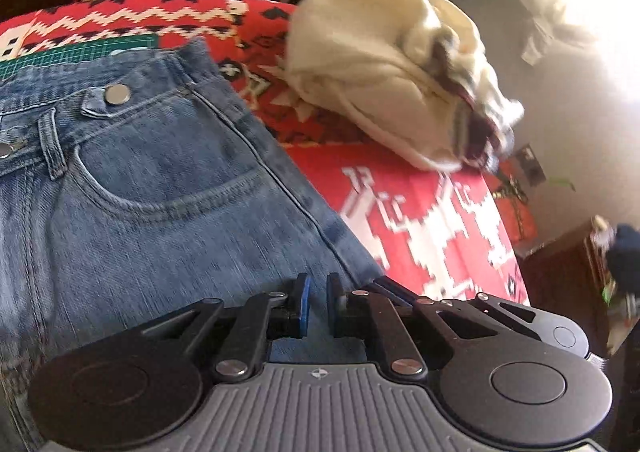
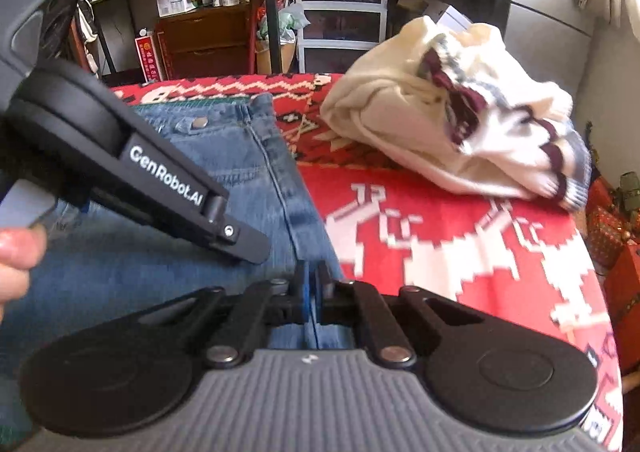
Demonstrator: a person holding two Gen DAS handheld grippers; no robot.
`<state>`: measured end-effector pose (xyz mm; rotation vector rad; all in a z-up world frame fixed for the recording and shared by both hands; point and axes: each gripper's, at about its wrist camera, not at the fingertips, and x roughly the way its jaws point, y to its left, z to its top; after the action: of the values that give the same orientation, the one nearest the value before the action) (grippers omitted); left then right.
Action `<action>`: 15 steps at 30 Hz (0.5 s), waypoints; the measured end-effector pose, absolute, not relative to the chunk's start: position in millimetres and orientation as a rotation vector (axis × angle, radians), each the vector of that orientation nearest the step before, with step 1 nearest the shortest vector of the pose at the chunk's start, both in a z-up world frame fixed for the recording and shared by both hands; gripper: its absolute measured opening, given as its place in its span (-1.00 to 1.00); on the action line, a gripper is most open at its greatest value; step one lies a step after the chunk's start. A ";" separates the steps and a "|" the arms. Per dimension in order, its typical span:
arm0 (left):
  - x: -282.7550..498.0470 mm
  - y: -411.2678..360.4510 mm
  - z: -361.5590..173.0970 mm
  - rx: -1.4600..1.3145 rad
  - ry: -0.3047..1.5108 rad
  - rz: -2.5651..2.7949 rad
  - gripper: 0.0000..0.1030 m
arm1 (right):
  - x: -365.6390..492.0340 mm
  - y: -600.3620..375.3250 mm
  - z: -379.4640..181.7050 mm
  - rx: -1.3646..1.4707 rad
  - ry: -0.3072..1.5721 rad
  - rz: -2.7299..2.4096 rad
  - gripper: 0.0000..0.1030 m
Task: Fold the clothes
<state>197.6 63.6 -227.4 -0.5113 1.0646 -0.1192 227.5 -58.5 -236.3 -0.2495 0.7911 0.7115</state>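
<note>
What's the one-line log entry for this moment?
stage: jeans flat on red patterned cloth | left tool: slightly open, empty | right tool: nearly shut over jeans' edge, grip unclear | cream sweater: crumpled, unfolded

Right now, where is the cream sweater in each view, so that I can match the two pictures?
Left wrist: the sweater lies upper centre-right, on the red cloth, right of the jeans.
Right wrist: the sweater lies upper right, again on the red cloth, right of the jeans.
Shared landmark: the metal button on the jeans' waistband.
</note>
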 end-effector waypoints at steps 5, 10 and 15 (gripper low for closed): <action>216.9 87.1 -227.5 -0.581 1.081 -0.089 -0.85 | 250.4 -38.3 -236.5 -0.230 0.802 0.737 -0.94; 233.9 104.6 -228.2 -0.608 1.081 -0.081 -0.85 | 268.7 -18.4 -237.0 -0.227 0.801 0.751 -0.95; 247.0 127.5 -227.6 -0.663 1.072 -0.073 -0.85 | 288.4 -0.6 -227.1 -0.219 0.777 0.789 -0.98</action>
<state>247.0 127.5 -227.6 -0.6631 1.0715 -0.0732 288.4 -0.6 -227.1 -0.2185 0.7773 0.7890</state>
